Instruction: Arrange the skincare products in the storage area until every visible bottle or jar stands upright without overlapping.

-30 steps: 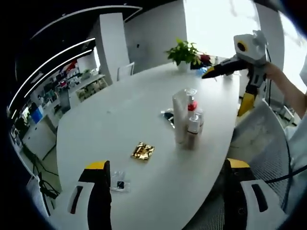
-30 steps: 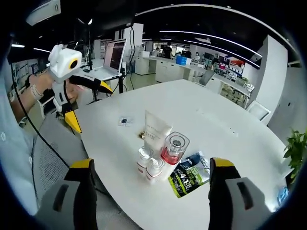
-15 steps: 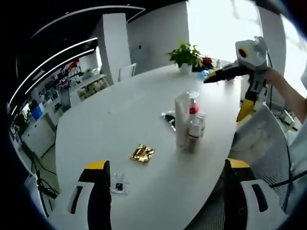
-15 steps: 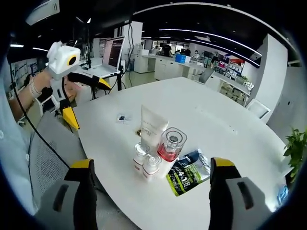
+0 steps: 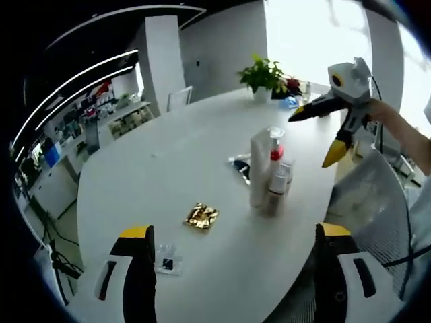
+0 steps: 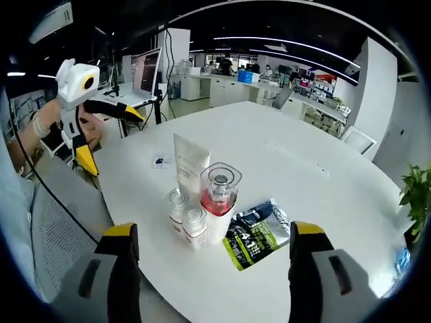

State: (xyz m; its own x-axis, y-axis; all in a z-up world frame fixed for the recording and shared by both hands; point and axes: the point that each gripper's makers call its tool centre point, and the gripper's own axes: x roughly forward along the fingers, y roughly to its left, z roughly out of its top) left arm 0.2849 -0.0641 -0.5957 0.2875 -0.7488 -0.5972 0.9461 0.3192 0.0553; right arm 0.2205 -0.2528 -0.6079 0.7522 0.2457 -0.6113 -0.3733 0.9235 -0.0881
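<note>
I hold my left gripper (image 5: pixel 234 276) low over the near end of the white table (image 5: pixel 155 175), its jaws spread wide with nothing between them. In the left gripper view a gold foil sachet (image 5: pixel 201 215) lies flat on the table ahead of me, and nearer, just by my left jaw, a small clear packet (image 5: pixel 167 256) with a dark square in it.

The skincare products stand in one tight cluster toward the right edge of the table — a tall white tube (image 5: pixel 259 168), a pump bottle with a red band and clear cap (image 5: pixel 275 147), and two small clear-capped bottles (image 5: pixel 276 189) close in front. All of them look upright. A dark sachet (image 5: pixel 238 165) lies flat just behind the tube.

My right gripper (image 6: pixel 210 276) is also wide open and empty, hovering above the same cluster from the other side. In the right gripper view the white tube (image 6: pixel 188 164) stands at the far left of the group, the red-banded pump bottle (image 6: pixel 217 202) beside it, and the two small bottles (image 6: pixel 186 219) nearest me, touching or nearly so. A dark green sachet (image 6: pixel 256 233) lies flat just right of the pump bottle.

A potted plant (image 5: pixel 264 75) sits at the far end of the table.
</note>
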